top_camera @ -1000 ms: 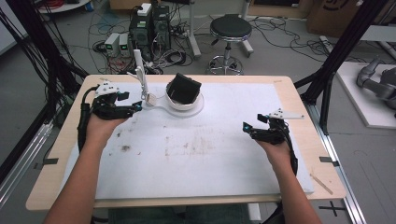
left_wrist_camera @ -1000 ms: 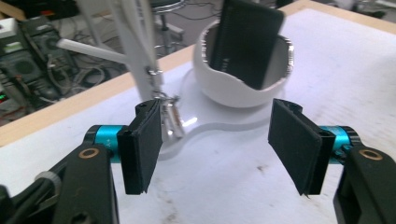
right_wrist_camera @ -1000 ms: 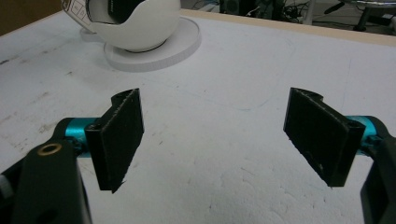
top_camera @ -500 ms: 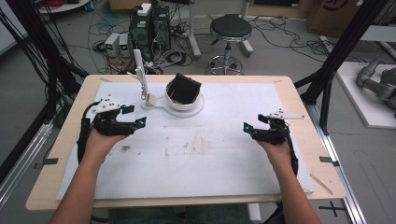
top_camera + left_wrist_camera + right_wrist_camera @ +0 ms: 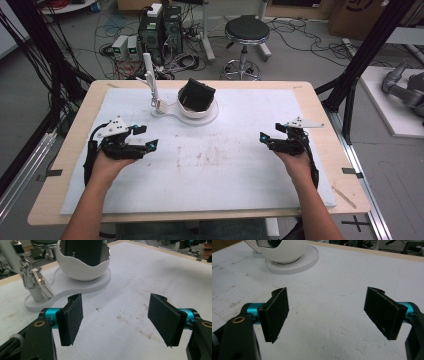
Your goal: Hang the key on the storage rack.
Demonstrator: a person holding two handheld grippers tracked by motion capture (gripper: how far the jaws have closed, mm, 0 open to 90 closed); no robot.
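A white stand sits near the table's far edge, left of middle. Its round bowl, rim broken like an eggshell, holds a black box, tilted. A thin white post rises at its left end.

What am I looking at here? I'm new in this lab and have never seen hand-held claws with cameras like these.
A person sits at a table covered with a white mat and holds a two-jaw gripper in each hand. The high view looks down from above: the left gripper shows at the left, the right gripper at the right. The other two pictures come from cameras riding on each gripper, looking along its black jaws. Both grippers are open and hold nothing; the left one's jaws have just been opening. At the far side of the mat stands a white holder: a bowl-like cup with a black box in it, and beside it a small post on the same base.
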